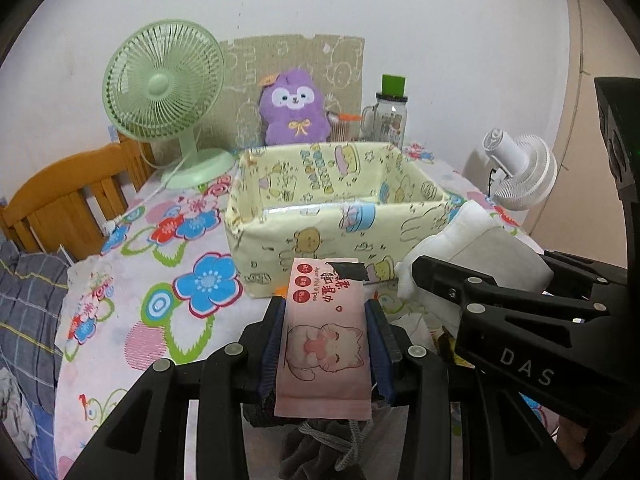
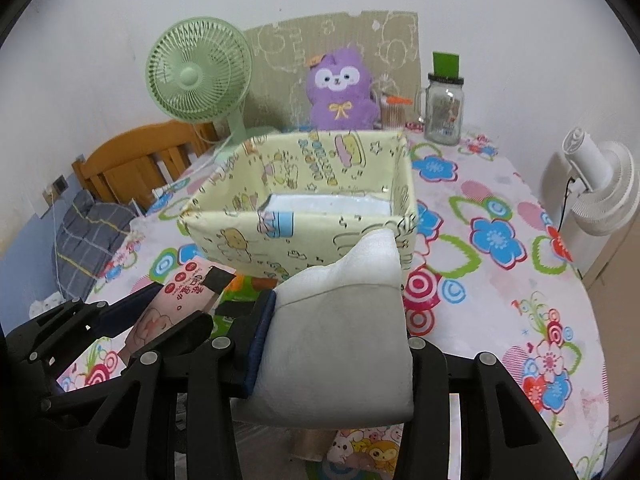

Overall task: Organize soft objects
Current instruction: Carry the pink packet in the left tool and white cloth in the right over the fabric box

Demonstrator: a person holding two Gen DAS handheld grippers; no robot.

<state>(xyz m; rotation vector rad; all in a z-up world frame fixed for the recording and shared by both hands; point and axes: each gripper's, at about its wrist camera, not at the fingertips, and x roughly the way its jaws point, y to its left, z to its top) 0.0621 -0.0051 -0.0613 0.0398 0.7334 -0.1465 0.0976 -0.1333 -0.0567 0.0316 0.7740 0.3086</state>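
Note:
My left gripper (image 1: 325, 308) is shut on a pink pack of wet wipes (image 1: 326, 344) with a cat drawing, held just in front of the yellow fabric storage box (image 1: 312, 236). My right gripper (image 2: 336, 304) is shut on a white and grey soft pouch (image 2: 340, 344), also held before the box (image 2: 296, 236). The pouch also shows at the right of the left wrist view (image 1: 472, 256). The wipes pack shows at the left of the right wrist view (image 2: 180, 296). The box is open on top and looks empty inside.
A purple plush toy (image 1: 294, 110) sits behind the box against cardboard. A green fan (image 1: 164, 88) stands back left, a glass jar (image 1: 386, 120) back right, a white fan (image 1: 520, 172) at the right edge. A wooden chair (image 1: 68, 196) is left of the flowered tablecloth (image 1: 160, 280).

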